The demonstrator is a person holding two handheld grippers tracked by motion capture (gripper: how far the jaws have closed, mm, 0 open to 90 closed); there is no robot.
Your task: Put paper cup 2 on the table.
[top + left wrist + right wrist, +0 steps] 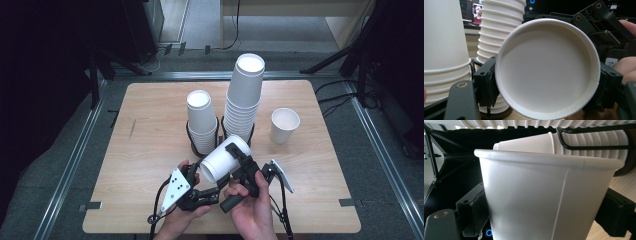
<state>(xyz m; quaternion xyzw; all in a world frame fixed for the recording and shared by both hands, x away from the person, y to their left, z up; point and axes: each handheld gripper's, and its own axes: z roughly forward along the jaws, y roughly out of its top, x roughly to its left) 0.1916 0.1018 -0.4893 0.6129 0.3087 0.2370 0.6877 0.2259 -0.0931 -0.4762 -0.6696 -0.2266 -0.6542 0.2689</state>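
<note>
Left gripper (pixel 196 176): held low at the near table edge by the left hand (pixel 182 215); its jaws are clamped on the rim of the white paper cup (pixel 223 159), one jaw at each side in the left gripper view.
Right gripper (pixel 239 159): held by the right hand (pixel 252 210), angled toward the stacks; its jaws are pressed against the cup's side wall.
Cup: held on its side above the light wooden table (pixel 150 150), just in front of the short stack of white cups (pixel 201 120) and the tall stack of white cups (pixel 243 97).
Single white cup (pixel 284 125): upright, well apart to the right.
Hidden: the cup's base is covered by the right gripper in the high view; the forearms are cut off at the bottom edge.
</note>
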